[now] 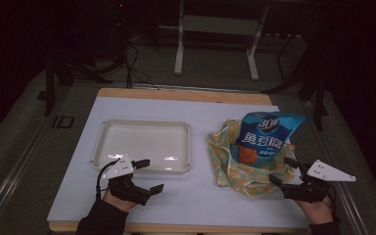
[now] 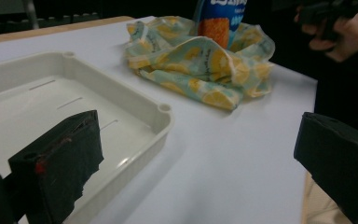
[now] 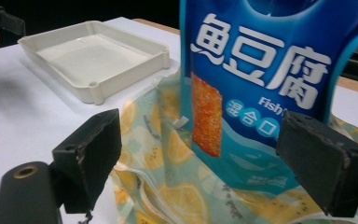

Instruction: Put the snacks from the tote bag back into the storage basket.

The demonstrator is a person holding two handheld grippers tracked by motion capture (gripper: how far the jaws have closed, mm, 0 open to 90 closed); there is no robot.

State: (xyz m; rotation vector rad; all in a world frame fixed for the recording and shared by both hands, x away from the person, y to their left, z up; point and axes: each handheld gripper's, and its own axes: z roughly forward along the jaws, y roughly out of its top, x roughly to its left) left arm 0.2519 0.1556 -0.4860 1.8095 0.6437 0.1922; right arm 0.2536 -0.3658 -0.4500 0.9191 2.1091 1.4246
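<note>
Dark room all around, with just the white desk point(image 1: 186, 196) lit up and a metal stand frame point(image 1: 215, 34) on the floor behind it. So I've got a claw in each hand, both near my edge of the desk.

Left claw point(image 1: 148, 175) sits just in front of the cream tray point(image 1: 103, 142), near its closest rim, jaws spread wide with nothing between them. From the left claw's camera one jaw overlaps the tray's near corner point(image 2: 163, 112) and the other hangs over bare desk.

Right claw point(image 1: 283, 170) is gaping too, not holding anything. It's right at the near edge of the lemon-print cloth bag point(image 1: 225, 161), which lies crumpled on the right half of the desk, well apart from the tray. Whether a jaw actually touches the fabric I can't tell.

The blue snack packet point(image 1: 269, 132) stands upright, tucked into that bag with its top half sticking out. In the right claw's camera the packet point(image 3: 261, 70) sits dead centre between my two jaws, a bit beyond them, with the lemon fabric point(image 3: 168, 186) bunched below it and the tray point(image 3: 98, 56) farther off on the left.
</note>
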